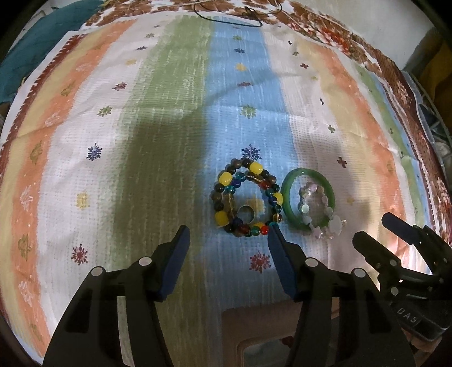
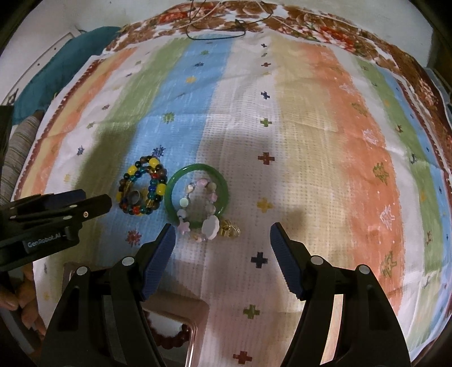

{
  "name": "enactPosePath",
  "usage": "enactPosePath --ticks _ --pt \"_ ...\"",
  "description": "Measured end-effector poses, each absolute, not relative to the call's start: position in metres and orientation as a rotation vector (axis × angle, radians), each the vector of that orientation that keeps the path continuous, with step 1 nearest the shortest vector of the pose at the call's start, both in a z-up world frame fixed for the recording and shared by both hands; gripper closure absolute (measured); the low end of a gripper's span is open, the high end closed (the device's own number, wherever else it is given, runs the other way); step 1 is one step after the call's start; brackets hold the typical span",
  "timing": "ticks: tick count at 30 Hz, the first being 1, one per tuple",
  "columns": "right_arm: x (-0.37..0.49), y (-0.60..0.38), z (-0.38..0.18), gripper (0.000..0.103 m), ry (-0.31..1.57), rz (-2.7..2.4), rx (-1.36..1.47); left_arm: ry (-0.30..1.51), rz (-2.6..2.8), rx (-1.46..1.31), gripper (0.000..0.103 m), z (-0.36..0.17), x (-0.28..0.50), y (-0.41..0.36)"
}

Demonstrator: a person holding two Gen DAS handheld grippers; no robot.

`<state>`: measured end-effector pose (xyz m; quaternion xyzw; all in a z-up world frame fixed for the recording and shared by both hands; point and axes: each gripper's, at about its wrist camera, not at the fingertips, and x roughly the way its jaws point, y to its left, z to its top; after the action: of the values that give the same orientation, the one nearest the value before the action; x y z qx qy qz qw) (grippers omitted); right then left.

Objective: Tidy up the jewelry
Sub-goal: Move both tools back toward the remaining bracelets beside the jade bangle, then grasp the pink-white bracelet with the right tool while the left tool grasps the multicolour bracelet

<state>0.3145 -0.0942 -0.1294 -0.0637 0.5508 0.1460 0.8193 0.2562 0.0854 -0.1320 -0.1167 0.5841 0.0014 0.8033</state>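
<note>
Colourful beaded bracelets (image 1: 245, 197) (image 2: 142, 190) lie coiled on the striped cloth with a metal ring (image 1: 247, 216) (image 2: 135, 196) inside them. To their right a green bangle (image 1: 309, 197) (image 2: 197, 194) encircles a pale pink charm bracelet (image 1: 319, 214) (image 2: 200, 209). A small gold piece (image 2: 230, 229) lies by the bangle's near right edge. My left gripper (image 1: 228, 234) (image 2: 96, 201) is open and empty just short of the beaded bracelets. My right gripper (image 2: 221, 234) (image 1: 373, 228) is open and empty just short of the bangle.
A pink tray (image 2: 197, 316) (image 1: 254, 324) sits at the near edge under the grippers and holds a dark red bead bracelet (image 2: 175, 337). A black cord necklace (image 1: 240, 17) (image 2: 217, 31) lies at the cloth's far edge. Teal fabric (image 2: 56, 73) lies at the far left.
</note>
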Motion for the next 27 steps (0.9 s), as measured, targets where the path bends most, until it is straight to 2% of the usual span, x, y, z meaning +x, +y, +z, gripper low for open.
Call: enactPosePath --ticks 11,13,18,19,20,24,27 --pt "0.332 -0.09 -0.149 0.034 1.205 0.296 -0.157 1.292 -0.013 -0.234 0.056 -0.148 0.271 0.084" --pt "0.335 -0.089 -0.153 0.042 1.212 0.294 -0.159 1.295 -0.016 -0.231 0.057 -0.149 0.273 0.084" --pt "0.34 -0.086 -0.158 0.043 1.222 0.303 -0.161 1.313 -0.027 -0.227 0.067 -0.155 0.279 0.083" --pt "0.34 -0.086 -0.158 0.046 1.223 0.305 -0.16 1.316 -0.029 -0.227 0.069 -0.156 0.28 0.083" --pt "0.341 -0.085 -0.159 0.05 1.225 0.309 -0.161 1.318 -0.031 -0.225 0.07 -0.156 0.28 0.082" --pt "0.343 -0.081 -0.164 0.054 1.247 0.319 -0.168 1.334 -0.037 -0.209 0.073 -0.161 0.28 0.079" --pt "0.343 -0.078 -0.167 0.061 1.257 0.33 -0.173 1.334 -0.036 -0.2 0.073 -0.162 0.281 0.077"
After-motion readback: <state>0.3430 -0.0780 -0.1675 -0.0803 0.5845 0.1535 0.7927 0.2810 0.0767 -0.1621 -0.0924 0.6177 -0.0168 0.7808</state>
